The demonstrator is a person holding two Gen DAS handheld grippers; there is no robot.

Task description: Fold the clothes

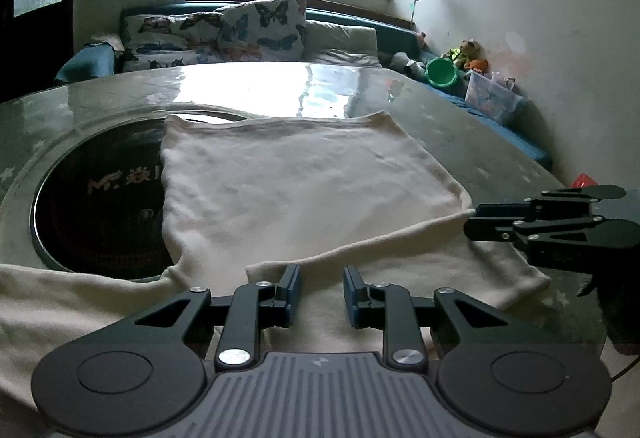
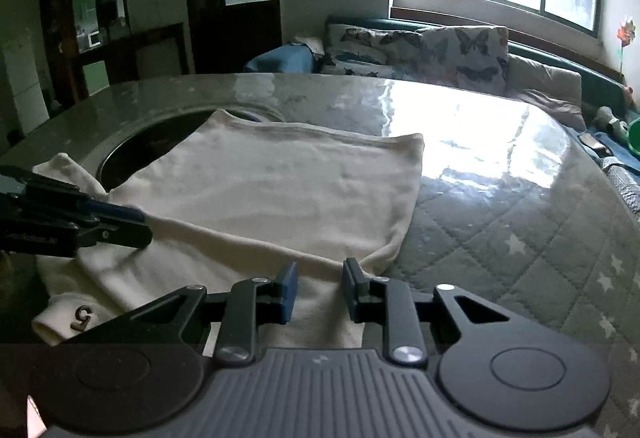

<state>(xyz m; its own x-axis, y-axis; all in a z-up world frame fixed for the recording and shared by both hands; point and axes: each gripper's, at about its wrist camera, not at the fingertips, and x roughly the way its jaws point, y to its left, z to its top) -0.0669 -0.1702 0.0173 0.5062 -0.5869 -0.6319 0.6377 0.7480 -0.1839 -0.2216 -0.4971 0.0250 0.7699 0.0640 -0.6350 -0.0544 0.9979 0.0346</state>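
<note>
You are resting a cream-coloured knit garment (image 1: 304,174) in the middle of each frame, spread flat on the quilted grey worktop (image 2: 500,222). Your left gripper (image 1: 320,290) and right gripper (image 2: 320,288) are hovering at its near edge at the bottom, jaws partly parted, grasping nothing.

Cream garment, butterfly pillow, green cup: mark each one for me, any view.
cream garment (image 1: 304,174), left wrist view, middle of the flat body panel.
butterfly pillow (image 1: 264,32), left wrist view, front face of the upright pillow.
green cup (image 1: 440,72), left wrist view, its open rim.
</note>
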